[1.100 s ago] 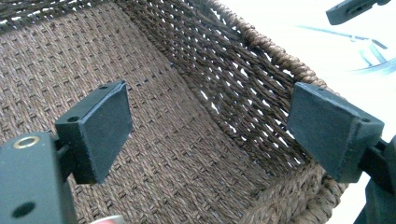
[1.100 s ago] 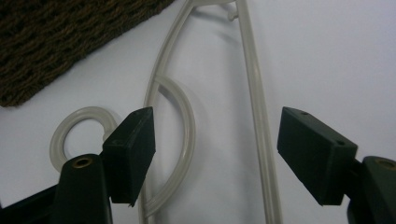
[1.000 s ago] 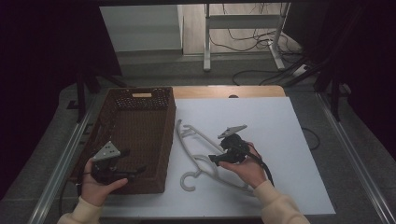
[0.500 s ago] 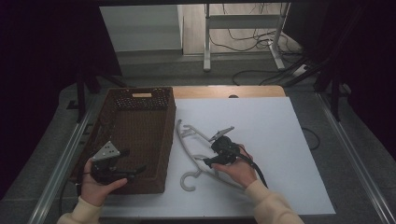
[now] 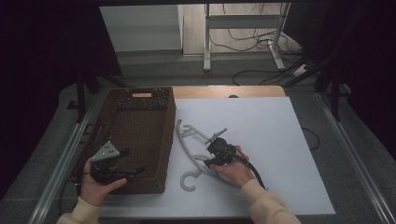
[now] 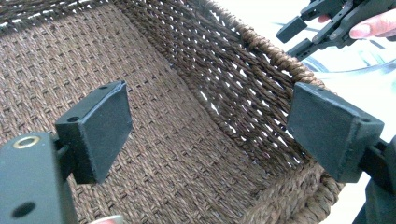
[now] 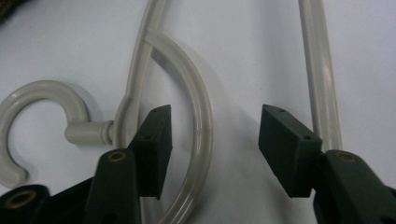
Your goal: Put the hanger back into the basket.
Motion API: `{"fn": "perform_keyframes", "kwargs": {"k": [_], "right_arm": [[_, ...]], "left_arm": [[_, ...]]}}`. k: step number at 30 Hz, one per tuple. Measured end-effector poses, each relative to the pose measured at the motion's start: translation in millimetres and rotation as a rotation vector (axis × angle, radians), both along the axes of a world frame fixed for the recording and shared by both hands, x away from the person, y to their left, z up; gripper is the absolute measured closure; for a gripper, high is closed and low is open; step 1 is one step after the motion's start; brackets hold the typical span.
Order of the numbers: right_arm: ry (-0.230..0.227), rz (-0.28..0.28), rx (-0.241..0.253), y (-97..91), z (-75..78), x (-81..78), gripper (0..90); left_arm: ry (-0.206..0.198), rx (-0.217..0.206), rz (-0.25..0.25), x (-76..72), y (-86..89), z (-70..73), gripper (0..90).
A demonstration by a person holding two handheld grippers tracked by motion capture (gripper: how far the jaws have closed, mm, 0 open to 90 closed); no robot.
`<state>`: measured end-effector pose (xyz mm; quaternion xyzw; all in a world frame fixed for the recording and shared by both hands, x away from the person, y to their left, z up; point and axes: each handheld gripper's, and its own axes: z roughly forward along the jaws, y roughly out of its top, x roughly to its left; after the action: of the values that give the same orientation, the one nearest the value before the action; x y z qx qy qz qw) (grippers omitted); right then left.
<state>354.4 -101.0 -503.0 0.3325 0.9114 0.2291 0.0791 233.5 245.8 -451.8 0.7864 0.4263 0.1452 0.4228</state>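
Observation:
A white plastic hanger (image 5: 186, 140) lies flat on the white table, its hook (image 5: 188, 181) toward the front edge. My right gripper (image 5: 208, 158) is low over the hanger's neck. In the right gripper view the curved inner bar (image 7: 201, 116) runs between its jaws near the left pad (image 7: 156, 140), and neither pad presses on it. These jaws have just been closing and still stand apart (image 7: 215, 135). The hook (image 7: 42, 93) lies to their left. My left gripper (image 5: 133, 161) hovers open over the front right corner of the brown wicker basket (image 5: 169, 126) with nothing between its pads (image 6: 210, 121).
The basket's woven wall (image 6: 243, 79) rises just beyond the left jaws, and the right gripper (image 6: 322, 23) shows past its rim. White tabletop (image 5: 280, 140) stretches to the right of the hanger. Table legs and cables (image 5: 243, 70) lie on the floor behind.
My right gripper has moved down and to the left onto the hanger near its hook, and its jaws have narrowed. The left gripper has stayed over the basket.

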Motion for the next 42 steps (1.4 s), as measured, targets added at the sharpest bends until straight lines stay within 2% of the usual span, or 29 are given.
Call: {"fn": "perform_keyframes", "kwargs": {"k": [8, 15, 19, 24, 31, 35, 39, 42], "right_arm": [[0.005, 0.001, -0.037, 2.2, -2.8, -0.7, 60.5], [0.013, 0.005, -0.049, 4.5, -3.5, -1.6, 68.1], [0.025, 0.006, -0.048, 6.3, -3.0, -2.5, 78.4], [0.039, -0.040, -0.043, 6.4, -2.5, -1.0, 80.0], [0.039, -0.051, -0.043, 3.8, -0.4, 0.9, 80.6], [0.045, -0.061, -0.012, -3.8, 5.5, 3.8, 80.9], [0.053, -0.077, 0.054, -15.4, 15.7, 7.0, 81.1], [0.058, -0.090, 0.085, -21.9, 21.9, 8.9, 81.1]], "left_arm": [[0.000, 0.000, -0.002, 0.1, 0.0, 0.1, 14.4], [0.000, 0.001, -0.002, 0.0, 0.0, 0.0, 14.4], [-0.001, 0.002, -0.003, -0.3, 0.1, 0.4, 14.4], [-0.002, 0.001, -0.003, -0.3, 0.5, 0.4, 14.4], [-0.003, 0.000, -0.002, -0.3, 0.9, 0.5, 14.4], [-0.005, -0.003, 0.000, -0.5, 1.7, 0.9, 14.4], [-0.006, -0.003, 0.001, -0.4, 1.7, 1.1, 14.4], [-0.007, -0.002, -0.001, -0.4, 1.3, 1.4, 14.4]]}}
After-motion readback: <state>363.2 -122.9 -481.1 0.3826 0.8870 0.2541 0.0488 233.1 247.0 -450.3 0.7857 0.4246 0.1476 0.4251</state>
